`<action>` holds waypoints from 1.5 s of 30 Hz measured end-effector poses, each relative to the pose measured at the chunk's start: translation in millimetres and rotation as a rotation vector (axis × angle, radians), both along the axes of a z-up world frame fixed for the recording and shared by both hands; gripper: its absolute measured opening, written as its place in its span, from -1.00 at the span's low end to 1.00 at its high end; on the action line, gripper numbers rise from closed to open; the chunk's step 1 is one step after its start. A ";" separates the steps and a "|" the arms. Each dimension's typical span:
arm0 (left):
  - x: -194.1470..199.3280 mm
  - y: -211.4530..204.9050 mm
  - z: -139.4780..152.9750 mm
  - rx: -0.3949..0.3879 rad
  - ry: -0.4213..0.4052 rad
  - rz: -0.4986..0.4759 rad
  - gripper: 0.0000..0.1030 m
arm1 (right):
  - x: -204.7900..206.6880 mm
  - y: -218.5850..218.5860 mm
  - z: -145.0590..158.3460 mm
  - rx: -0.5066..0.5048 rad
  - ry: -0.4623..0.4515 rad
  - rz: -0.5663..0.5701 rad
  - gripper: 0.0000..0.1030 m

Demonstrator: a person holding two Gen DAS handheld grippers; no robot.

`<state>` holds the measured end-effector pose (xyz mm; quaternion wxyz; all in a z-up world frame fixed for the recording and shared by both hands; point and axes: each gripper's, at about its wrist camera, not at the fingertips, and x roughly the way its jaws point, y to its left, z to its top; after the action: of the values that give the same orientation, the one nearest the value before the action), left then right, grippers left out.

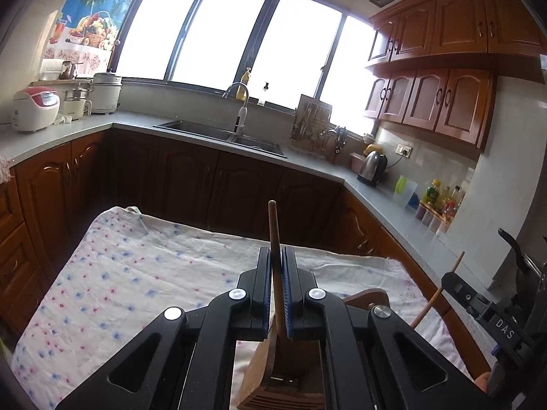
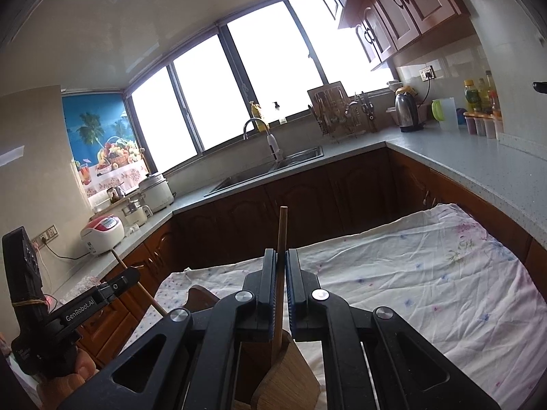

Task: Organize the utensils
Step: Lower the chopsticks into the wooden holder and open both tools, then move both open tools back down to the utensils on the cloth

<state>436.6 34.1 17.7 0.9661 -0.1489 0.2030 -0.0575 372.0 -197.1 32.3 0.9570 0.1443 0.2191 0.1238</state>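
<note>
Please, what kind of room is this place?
A home kitchen, most likely. A sink with a faucet sits under the windows, wooden cabinets hang on the wall, and a rice cooker and kettle stand on the countertop.

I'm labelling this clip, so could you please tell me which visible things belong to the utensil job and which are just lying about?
Job:
left gripper holding a wooden spatula
right gripper holding a second wooden spatula
wooden holder

Lying about:
kettle
rice cooker
dish rack
floral cloth
</note>
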 end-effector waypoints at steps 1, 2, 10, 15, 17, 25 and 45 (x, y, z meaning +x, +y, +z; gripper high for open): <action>-4.9 3.2 0.8 0.002 0.000 0.000 -0.91 | 0.0 0.8 -0.2 0.001 0.000 0.000 -0.89; -6.0 3.9 0.7 0.004 0.000 0.000 -0.91 | 0.3 1.0 0.7 0.001 0.002 0.001 -0.89; -15.2 6.5 3.6 0.015 0.017 0.006 -0.87 | 3.5 -0.7 -0.4 0.021 0.026 0.019 -0.78; -26.6 8.7 13.3 0.019 0.002 0.025 -0.31 | -7.9 -10.3 6.8 0.060 0.004 0.011 0.48; -32.4 9.6 15.9 0.023 0.002 0.026 -0.11 | -15.6 -15.3 11.7 0.074 -0.015 0.008 0.56; -76.6 25.1 17.4 0.002 0.004 0.081 0.57 | -53.9 -39.5 23.8 0.110 -0.022 0.000 0.89; -205.6 39.6 22.8 -0.042 0.168 0.019 0.66 | -188.8 -92.0 13.3 0.059 0.066 -0.076 0.91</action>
<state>230.9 73.8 40.5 0.9428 -0.1752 0.2808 -0.0396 183.2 -289.1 45.6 0.9486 0.1844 0.2413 0.0890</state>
